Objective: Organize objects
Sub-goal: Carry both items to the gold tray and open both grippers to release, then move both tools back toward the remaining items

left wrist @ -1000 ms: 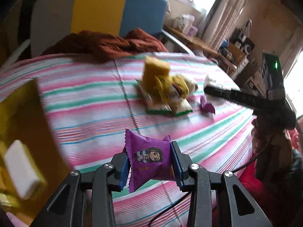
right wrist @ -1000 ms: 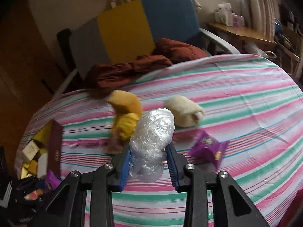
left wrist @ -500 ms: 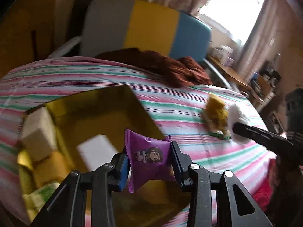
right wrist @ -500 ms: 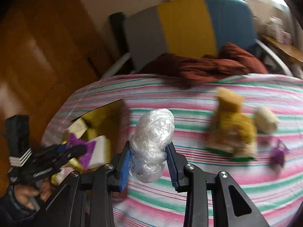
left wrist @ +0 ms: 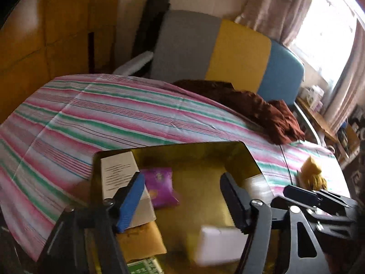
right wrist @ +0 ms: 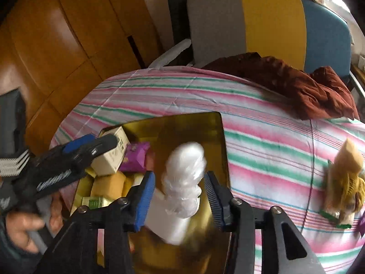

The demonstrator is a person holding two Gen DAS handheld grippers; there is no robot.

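Striped cloth (left wrist: 118, 123) in pink, green and white covers the tabletop, with a grey, yellow and blue chair (right wrist: 271, 22) behind it and a crumpled maroon garment (right wrist: 303, 86) lying at the far edge. On the cloth sits a gold tin box (left wrist: 200, 150), open at the top, and both grippers hang over it.

From the left wrist view, the left gripper (left wrist: 182, 196) has its jaws opening, spread well apart with nothing between them. A purple snack packet (left wrist: 160, 187) lies inside the box just beyond the blue pad, beside a white carton (left wrist: 118, 173) that leans against the box's near left wall. Yellow and green packets fill the corner below them.

From the right wrist view, the right gripper (right wrist: 178, 196) has its jaws opening too. A clear crinkled plastic wad (right wrist: 184, 173) is between them, blurred, with a gap showing on either side, so the pads no longer press it; it is over the box interior. A white block (right wrist: 173, 223) lies in the box beneath it.

Off to the right on the cloth stands a yellow plush toy (right wrist: 346, 178), well apart from the box.
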